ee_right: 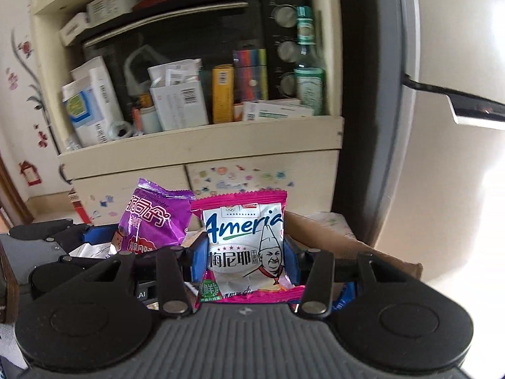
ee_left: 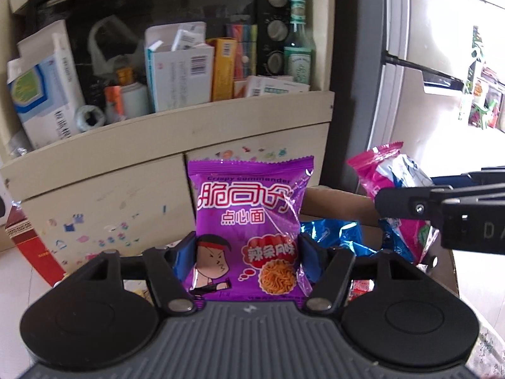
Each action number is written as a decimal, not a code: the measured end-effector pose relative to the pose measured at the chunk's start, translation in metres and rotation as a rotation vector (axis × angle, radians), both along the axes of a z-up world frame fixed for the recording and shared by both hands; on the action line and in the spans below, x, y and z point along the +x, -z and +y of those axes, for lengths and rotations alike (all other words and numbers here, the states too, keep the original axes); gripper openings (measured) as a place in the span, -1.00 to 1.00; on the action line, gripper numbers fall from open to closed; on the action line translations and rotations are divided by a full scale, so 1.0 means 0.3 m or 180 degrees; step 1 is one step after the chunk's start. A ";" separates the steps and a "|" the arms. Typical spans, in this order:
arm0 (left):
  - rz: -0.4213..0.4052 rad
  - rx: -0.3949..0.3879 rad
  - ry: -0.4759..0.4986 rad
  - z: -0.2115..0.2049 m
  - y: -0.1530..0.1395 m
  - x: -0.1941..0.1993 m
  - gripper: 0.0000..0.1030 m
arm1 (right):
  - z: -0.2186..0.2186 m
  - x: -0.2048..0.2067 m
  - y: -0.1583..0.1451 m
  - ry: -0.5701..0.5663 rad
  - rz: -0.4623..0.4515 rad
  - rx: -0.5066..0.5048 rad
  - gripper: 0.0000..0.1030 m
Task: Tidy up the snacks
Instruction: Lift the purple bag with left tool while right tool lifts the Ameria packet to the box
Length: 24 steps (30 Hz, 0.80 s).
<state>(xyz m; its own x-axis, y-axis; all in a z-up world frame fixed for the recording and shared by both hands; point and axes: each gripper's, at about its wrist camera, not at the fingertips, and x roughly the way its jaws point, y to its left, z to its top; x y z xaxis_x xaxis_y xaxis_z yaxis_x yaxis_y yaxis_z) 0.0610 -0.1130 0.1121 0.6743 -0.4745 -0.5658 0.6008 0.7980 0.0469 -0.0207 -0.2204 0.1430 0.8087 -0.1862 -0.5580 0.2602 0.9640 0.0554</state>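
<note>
My left gripper (ee_left: 246, 252) is shut on a purple noodle snack packet (ee_left: 249, 221), held upright between its blue pads above a cardboard box (ee_left: 334, 202). My right gripper (ee_right: 244, 259) is shut on a pink and white snack packet (ee_right: 244, 243), also upright. In the left wrist view the right gripper (ee_left: 388, 202) reaches in from the right with that pink packet (ee_left: 382, 170). The right wrist view has the left gripper (ee_right: 104, 237) at lower left with the purple packet (ee_right: 154, 221). A blue foil packet (ee_left: 331, 237) lies in the box.
A cream cabinet (ee_left: 176, 145) stands behind, its shelf packed with boxes, a green glass bottle (ee_left: 298, 38) and a black toaster oven (ee_left: 151, 9). A white fridge (ee_left: 426, 63) rises at right. A red box (ee_left: 34, 246) sits on the floor at left.
</note>
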 end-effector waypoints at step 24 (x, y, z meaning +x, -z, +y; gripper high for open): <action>0.0150 -0.0122 0.0079 -0.170 0.048 0.149 0.67 | -0.192 0.013 0.088 0.1092 0.0112 0.0464 0.54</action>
